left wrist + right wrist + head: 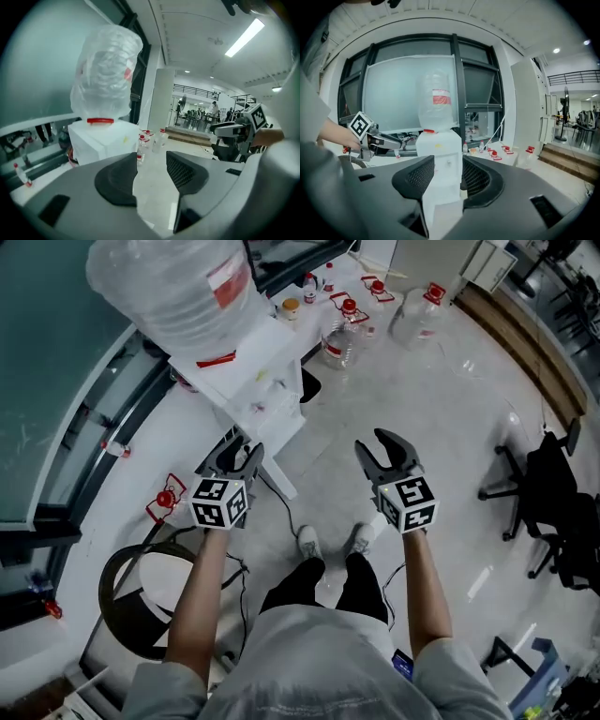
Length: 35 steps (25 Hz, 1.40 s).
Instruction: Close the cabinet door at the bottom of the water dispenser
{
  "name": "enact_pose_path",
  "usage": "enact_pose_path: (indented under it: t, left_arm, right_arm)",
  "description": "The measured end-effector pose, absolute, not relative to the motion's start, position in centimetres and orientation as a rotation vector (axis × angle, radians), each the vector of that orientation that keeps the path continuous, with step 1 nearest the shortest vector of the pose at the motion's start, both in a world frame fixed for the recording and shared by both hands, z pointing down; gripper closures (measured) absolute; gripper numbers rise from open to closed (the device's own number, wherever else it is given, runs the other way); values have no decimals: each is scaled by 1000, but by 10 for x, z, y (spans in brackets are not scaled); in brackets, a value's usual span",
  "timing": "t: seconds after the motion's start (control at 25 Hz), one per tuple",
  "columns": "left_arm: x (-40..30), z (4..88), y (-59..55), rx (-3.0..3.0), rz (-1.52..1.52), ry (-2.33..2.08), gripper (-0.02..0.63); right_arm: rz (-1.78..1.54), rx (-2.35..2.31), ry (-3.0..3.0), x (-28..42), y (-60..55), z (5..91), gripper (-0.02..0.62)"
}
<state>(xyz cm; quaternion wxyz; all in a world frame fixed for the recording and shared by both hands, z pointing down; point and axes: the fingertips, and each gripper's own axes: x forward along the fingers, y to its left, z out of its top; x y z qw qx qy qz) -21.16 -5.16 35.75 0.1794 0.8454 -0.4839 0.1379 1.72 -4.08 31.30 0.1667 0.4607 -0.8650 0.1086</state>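
- A pale, glossy floor (450, 427) is seen beneath everything, in a large room bounded on one side by dark-framed windows (459, 84).
- The left gripper (242, 454) is held forward with its jaws parted to a moderate gap. Nothing is gripped, and only bare floor is seen through the gap.
- The right gripper (380, 451) is held level with it, well apart to its right. Its jaws are likewise spread, and nothing is clasped between them.
- The person's shoes (309, 542) are seen on the floor below, between the two grippers.
- A dark round hoop (122, 587) is seen on the floor behind the left gripper and to its left.
- The white water dispenser (248, 381) is found just ahead of the left gripper and ahead-left of the right one, touched by neither. In the right gripper view it is framed beyond the gap of the jaws.
- A large clear bottle (178, 282) is seated upside down on the dispenser's top, with a red collar at its neck.
- The dispenser's lower part is covered by the jaws in the right gripper view and foreshortened in the head view, so it cannot be told whether the cabinet door is open or shut.
- Small red-capped bottles (345, 334) are scattered on the floor beyond the dispenser, farther ahead of the right gripper.
- Black office chairs (548, 502) are seen well off to the right of the right gripper.
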Motion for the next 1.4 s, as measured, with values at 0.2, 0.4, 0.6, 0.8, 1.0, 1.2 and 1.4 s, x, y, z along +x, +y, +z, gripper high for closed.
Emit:
enact_pose_path:
  t: [0.2,0.4,0.6,0.8,1.0,1.2,1.4]
  left_arm:
    - [-216,459,-65,2180,386,-1323,380]
    - [-229,581,-60,1952,429,-1324,363]
    - [-229,707,-15,1734,614,-1269,356]
    - [-212,788,11,1586,586,-1237,349]
    - [-192,850,33,1448,502,-1185,344]
    - [-164,889,58,1472,631,-1067,345]
    - [-156,903,54,1448,644,-1106,378]
  right_arm:
    - [416,1234,-2424,11,-58,400,350]
    - [501,1156,-2387,7,-72,491,325]
    - [564,971,-2309,-1,-51,596,311]
    - [603,879,-2254,4,-33,693,306]
    - [775,908,-2225,-2,-21,750,305]
    - [853,879,-2213,-7,0,783,305]
    - [921,910,-2204,-2,11,799,305]
